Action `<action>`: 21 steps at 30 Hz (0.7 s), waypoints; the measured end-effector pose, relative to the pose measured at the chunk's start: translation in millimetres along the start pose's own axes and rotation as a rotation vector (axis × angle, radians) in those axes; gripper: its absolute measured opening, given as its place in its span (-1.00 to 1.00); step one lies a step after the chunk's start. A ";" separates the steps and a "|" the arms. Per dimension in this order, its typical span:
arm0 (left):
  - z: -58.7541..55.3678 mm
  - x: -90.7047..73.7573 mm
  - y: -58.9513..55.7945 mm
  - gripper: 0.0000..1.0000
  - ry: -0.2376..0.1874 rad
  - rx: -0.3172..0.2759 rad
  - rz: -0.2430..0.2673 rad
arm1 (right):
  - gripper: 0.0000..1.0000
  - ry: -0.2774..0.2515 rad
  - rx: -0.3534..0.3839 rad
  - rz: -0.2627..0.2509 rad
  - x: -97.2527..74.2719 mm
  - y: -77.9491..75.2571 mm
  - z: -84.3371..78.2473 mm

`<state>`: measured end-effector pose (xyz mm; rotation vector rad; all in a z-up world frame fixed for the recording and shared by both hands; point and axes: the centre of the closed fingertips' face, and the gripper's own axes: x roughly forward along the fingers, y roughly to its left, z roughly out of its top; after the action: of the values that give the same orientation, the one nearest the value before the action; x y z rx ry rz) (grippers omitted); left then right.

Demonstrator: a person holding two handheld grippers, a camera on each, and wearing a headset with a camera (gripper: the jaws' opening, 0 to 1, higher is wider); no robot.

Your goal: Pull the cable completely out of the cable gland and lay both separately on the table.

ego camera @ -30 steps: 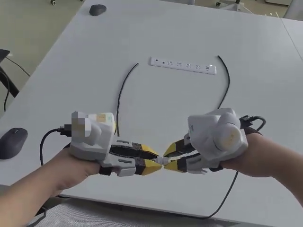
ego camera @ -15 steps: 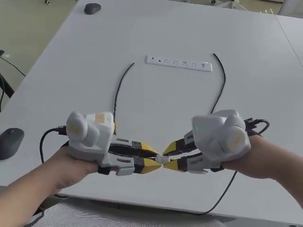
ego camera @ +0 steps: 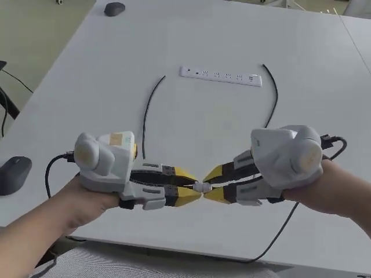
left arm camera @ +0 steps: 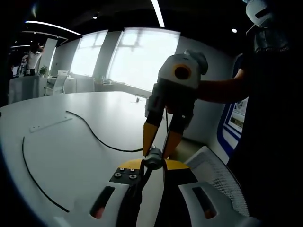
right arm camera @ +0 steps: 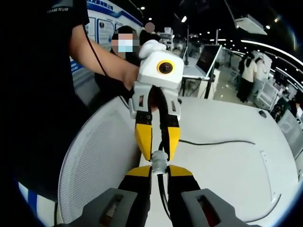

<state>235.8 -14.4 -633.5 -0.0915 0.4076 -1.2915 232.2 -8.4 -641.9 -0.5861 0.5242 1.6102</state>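
Over table (ego camera: 232, 40) edge | left gripper (ego camera: 193, 191) clenches cable gland (ego camera: 202, 187) | right gripper (ego camera: 210, 186) grasps cable (right arm camera: 164, 190) (right gripper view)

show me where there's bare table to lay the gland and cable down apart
Bare: the wide patch between the left black cable and right black cable, below the power strip; also beyond the strip. Crowded: the near edge, where the left gripper and right gripper clamp the cable gland.
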 end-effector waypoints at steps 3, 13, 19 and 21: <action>0.2 -0.7 0.1 -0.68 -0.004 -0.009 -0.002 | -0.88 -0.008 0.008 0.003 0.3 0.6 0.8; -0.2 2.5 -0.6 -0.68 -0.002 0.001 -0.004 | -0.88 -0.037 0.044 0.012 -0.4 0.7 0.7; -0.4 4.5 1.6 -0.69 0.013 -0.026 -0.012 | -0.88 -0.050 0.016 0.004 -0.6 -0.1 -1.0; -0.9 4.7 0.8 -0.69 0.019 -0.027 -0.020 | -0.88 -0.053 0.003 0.002 -0.1 0.4 -1.4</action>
<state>237.2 -18.5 -635.7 -0.1068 0.4412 -1.3076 231.9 -9.4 -642.8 -0.5399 0.4877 1.6219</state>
